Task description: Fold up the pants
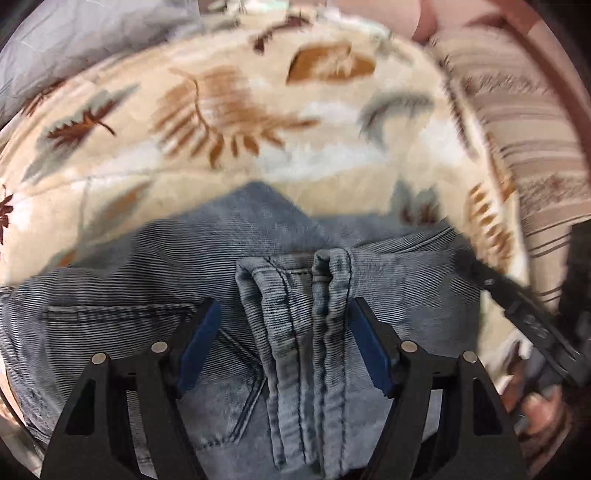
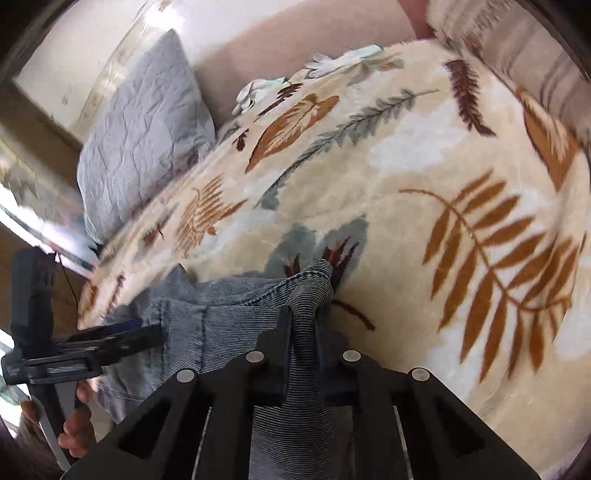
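Light blue jeans (image 1: pixel 155 280) lie on a cream leaf-print blanket (image 1: pixel 229 110), back pocket up. In the left wrist view my left gripper (image 1: pixel 284 314) is open, its blue-padded fingers (image 1: pixel 201 332) on either side of a bunched hem fold (image 1: pixel 295 295) without pinching it. In the right wrist view my right gripper (image 2: pixel 306 314) is shut on a raised fold of the jeans (image 2: pixel 310 291), lifting it off the blanket (image 2: pixel 424 166). The left gripper shows at the lower left there (image 2: pixel 110 336); the right gripper shows at the right edge of the left view (image 1: pixel 532 325).
A grey quilted pillow (image 2: pixel 140 129) lies at the blanket's far left. A striped beige cover (image 1: pixel 532 129) runs along the right. White gloves (image 2: pixel 332 59) lie at the blanket's far edge. A pink wall (image 2: pixel 295 33) stands behind.
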The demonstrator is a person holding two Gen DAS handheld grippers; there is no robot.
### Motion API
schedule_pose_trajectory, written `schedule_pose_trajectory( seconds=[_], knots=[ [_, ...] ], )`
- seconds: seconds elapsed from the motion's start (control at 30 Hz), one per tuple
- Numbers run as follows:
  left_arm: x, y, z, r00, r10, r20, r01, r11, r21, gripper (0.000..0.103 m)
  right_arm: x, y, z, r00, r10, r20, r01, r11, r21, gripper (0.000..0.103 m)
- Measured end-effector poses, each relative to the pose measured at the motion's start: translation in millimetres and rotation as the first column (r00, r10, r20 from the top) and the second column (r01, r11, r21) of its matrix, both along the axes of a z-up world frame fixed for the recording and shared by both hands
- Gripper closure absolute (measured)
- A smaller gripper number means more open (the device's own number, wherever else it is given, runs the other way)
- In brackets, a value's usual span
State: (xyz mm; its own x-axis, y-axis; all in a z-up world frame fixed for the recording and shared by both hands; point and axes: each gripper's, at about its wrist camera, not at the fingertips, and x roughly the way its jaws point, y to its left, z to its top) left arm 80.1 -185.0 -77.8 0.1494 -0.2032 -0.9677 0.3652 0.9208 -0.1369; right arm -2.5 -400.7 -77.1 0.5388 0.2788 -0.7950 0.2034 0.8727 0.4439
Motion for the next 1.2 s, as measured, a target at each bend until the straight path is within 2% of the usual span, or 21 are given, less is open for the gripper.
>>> schedule_pose_trajectory(
  seconds=[0.03,0.1,0.17,0.27,0.33,0.4,0.47,0.53,0.63,0.73,0.8,0.87,1.0,1.13,1.2],
  knots=[
    [-1,-1,-1,1.0,0.005,0.001,-0.005,1.0,0.004,0.031,2,3,-3,1.0,0.001,-0.031,-0.003,0.999,-0.049,0.078],
    [-4,6,11,1.0,0.012,0.005,-0.012,0.999,-0.035,0.035,0,5,-3,0.999,-0.005,-0.047,0.001,0.996,-0.084,0.075],
    [-5,21,30,0.999,0.02,0.033,-0.018,0.998,-0.059,0.035,-8,6,9,1.0,-0.025,-0.008,0.024,0.995,-0.098,0.075],
    [-1,67,68,0.995,0.03,0.096,-0.02,0.995,-0.101,0.035,-19,19,36,0.998,-0.018,0.065,0.025,0.992,-0.122,0.072],
    [8,100,84,0.993,0.03,0.112,-0.017,0.993,-0.116,0.034,-24,40,51,0.994,0.034,0.1,-0.021,0.991,-0.129,0.055],
    [19,145,96,0.992,0.038,0.121,-0.024,0.994,-0.11,0.029,-26,80,62,0.984,0.139,0.107,-0.124,0.983,-0.132,0.045],
    [29,186,98,0.989,0.071,0.127,-0.061,0.995,-0.079,0.029,-24,120,65,0.965,0.239,0.104,-0.223,0.964,-0.147,0.045],
    [40,233,90,0.986,0.131,0.098,-0.125,0.99,-0.068,0.029,-25,175,63,0.927,0.366,0.083,-0.35,0.923,-0.163,0.045],
    [46,299,72,0.973,0.23,-0.015,-0.229,0.962,-0.15,0.029,-27,262,55,0.845,0.534,0.042,-0.519,0.835,-0.183,0.047],
    [48,335,52,0.956,0.268,-0.118,-0.29,0.925,-0.247,0.029,-35,332,48,0.762,0.648,0.003,-0.628,0.74,-0.24,0.046],
    [50,343,40,0.957,0.25,-0.148,-0.281,0.923,-0.262,0.029,-38,369,43,0.719,0.694,-0.028,-0.674,0.688,-0.271,0.046],
    [53,342,29,0.96,0.226,-0.166,-0.263,0.931,-0.254,0.029,-42,401,38,0.692,0.72,-0.056,-0.696,0.643,-0.32,0.041],
    [62,336,12,0.963,0.18,-0.201,-0.227,0.943,-0.243,0.029,-46,436,27,0.666,0.739,-0.103,-0.708,0.582,-0.401,0.039],
    [71,331,2,0.962,0.148,-0.23,-0.205,0.947,-0.247,0.029,-53,473,12,0.626,0.763,-0.16,-0.712,0.475,-0.516,0.035],
    [75,327,-1,0.963,0.131,-0.235,-0.19,0.95,-0.248,0.027,-52,482,6,0.619,0.765,-0.178,-0.698,0.432,-0.572,0.033]
  ],
)
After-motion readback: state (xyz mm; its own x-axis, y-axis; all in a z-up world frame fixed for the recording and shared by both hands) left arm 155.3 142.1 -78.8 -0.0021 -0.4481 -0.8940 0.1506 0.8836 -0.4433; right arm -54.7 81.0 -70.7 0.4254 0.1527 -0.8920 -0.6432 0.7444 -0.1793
